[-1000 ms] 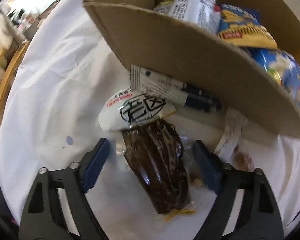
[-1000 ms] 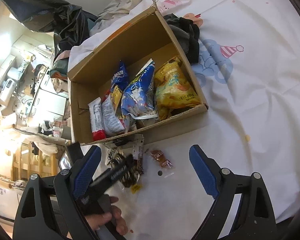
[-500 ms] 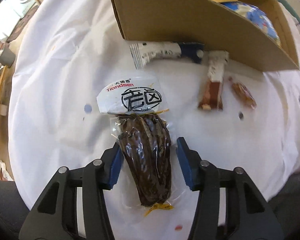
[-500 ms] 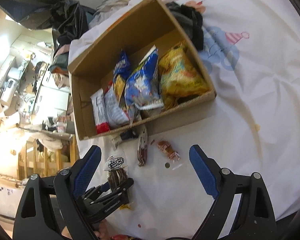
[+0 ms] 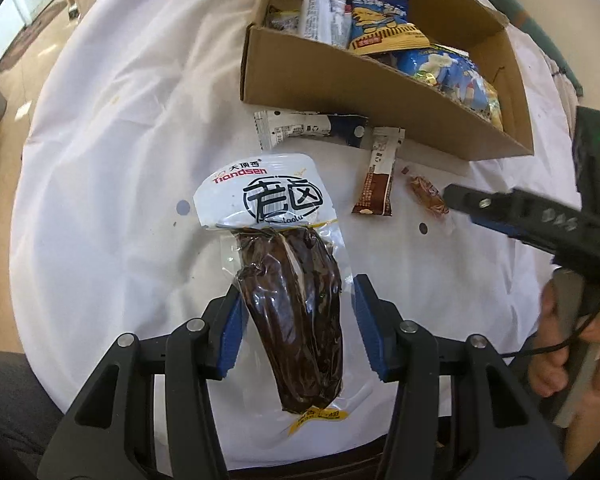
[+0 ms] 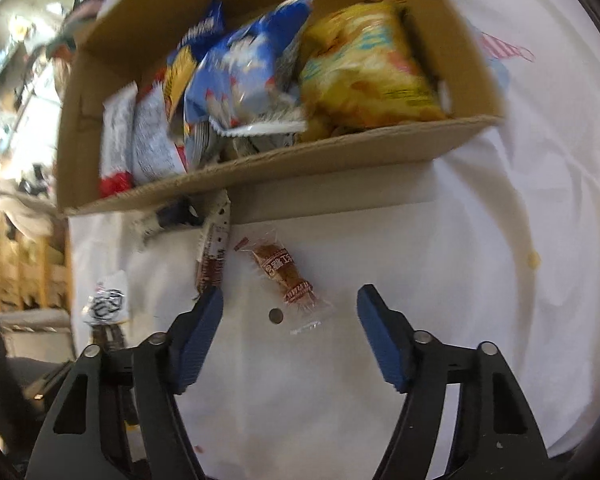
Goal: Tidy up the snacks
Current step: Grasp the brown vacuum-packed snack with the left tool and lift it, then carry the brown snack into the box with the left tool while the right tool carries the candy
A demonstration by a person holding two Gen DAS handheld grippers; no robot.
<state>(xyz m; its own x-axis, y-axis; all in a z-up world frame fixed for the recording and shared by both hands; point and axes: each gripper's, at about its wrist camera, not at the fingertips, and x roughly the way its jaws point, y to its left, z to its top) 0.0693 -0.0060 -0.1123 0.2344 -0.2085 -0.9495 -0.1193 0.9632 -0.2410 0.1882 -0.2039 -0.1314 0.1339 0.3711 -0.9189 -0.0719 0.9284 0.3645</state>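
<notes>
A vacuum pack of dark braised meat [image 5: 292,304] with a white label lies between the blue pads of my left gripper [image 5: 296,322]; the pads are closed in beside it, whether they touch it is unclear. It also shows small in the right wrist view [image 6: 108,308]. My right gripper [image 6: 290,322] is open and empty, just short of a small brown sweet in clear wrap [image 6: 286,274], also seen in the left wrist view [image 5: 428,198]. A brown snack bar [image 5: 376,178] and a white-and-blue packet [image 5: 308,128] lie in front of the cardboard box [image 5: 340,84].
The box [image 6: 260,168] holds several snack bags, blue, yellow and white. Everything rests on a white cloth [image 5: 112,160]. My right gripper's arm [image 5: 540,220] and the hand holding it reach in from the right of the left wrist view. Room clutter lies beyond the cloth's left edge.
My left gripper has pulled back from the box, its pads narrowing around the meat pack. My right gripper has dropped down and forward toward the brown sweet, its jaws now narrower.
</notes>
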